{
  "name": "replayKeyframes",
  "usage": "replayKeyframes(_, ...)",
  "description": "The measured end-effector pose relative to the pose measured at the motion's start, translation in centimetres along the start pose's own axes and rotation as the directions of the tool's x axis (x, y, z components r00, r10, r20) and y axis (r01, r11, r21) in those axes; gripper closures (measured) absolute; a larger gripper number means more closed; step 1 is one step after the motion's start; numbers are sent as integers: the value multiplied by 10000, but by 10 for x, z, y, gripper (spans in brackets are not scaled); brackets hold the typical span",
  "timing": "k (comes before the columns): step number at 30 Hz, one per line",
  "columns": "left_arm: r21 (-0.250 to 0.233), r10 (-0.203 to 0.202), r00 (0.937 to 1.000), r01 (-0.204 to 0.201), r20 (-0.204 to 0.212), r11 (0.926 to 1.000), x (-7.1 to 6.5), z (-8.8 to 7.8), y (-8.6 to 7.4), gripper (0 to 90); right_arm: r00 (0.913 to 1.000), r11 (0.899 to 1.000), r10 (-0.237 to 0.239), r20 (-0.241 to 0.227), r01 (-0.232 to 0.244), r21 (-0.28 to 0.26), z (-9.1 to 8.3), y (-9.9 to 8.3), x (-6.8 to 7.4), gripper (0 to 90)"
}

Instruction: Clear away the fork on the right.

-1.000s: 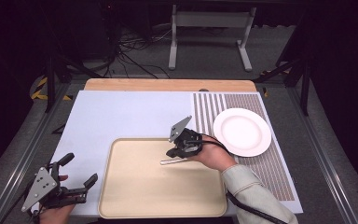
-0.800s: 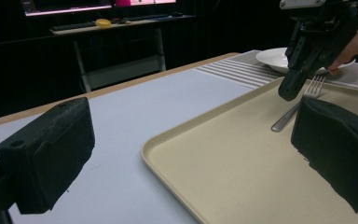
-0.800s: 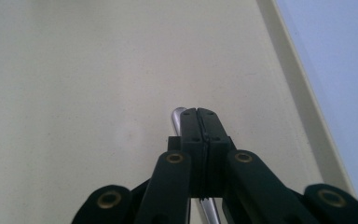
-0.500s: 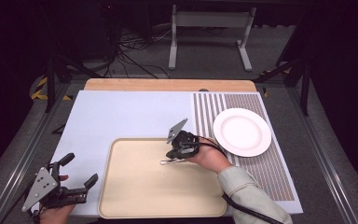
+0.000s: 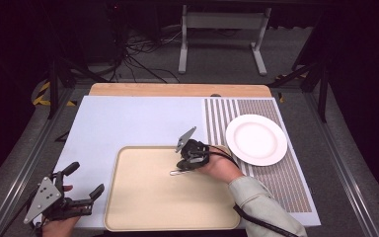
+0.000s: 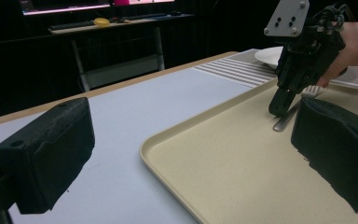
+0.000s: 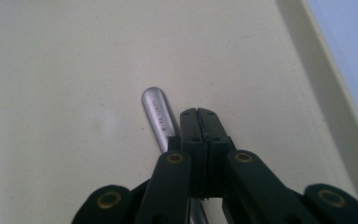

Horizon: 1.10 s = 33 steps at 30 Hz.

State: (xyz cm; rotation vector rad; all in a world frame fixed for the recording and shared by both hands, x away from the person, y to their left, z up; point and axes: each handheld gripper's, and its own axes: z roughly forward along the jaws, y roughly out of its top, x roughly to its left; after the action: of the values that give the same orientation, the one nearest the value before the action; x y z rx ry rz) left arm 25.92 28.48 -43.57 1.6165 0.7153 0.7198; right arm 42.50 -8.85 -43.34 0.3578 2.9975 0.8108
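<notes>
lowered right gripper (image 5: 183,167), fork (image 7: 158,117) half-hidden

Bright, even light falls on the table (image 5: 128,118) (surroundings stay dark), with the near jaws softly blurred.

One camera sits high up and looks forward and down at the whole table (image 5: 143,118). One rides low at the near left, looking across to the right. One looks very close at the tray (image 7: 74,56). All three see the tray.
</notes>
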Motion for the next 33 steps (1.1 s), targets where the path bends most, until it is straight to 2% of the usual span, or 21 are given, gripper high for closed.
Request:
replayKeyframes(3,-22,-12,10000,12,16,10000,0,0,0,5,9997,9998,-45,-235,50,213,0,1,4,900)
replayKeyframes(6,-14,-14,10000,14,-3,10000,0,0,0,5,9990,9988,-283,-352,296,383,-1,1,9,900)
replayKeyframes(14,25,6,10000,-7,40,10000,-1,1,0,7,9953,9956,-654,-715,700,625,-4,-5,25,900)
replayKeyframes(23,38,-11,10000,10,31,10000,-1,1,0,7,9913,9920,-822,-1032,913,869,-12,-17,40,900)
replayKeyframes(33,84,17,10000,-18,53,10000,-1,1,0,7,9901,9894,-813,-1143,940,1105,-22,-35,54,900)
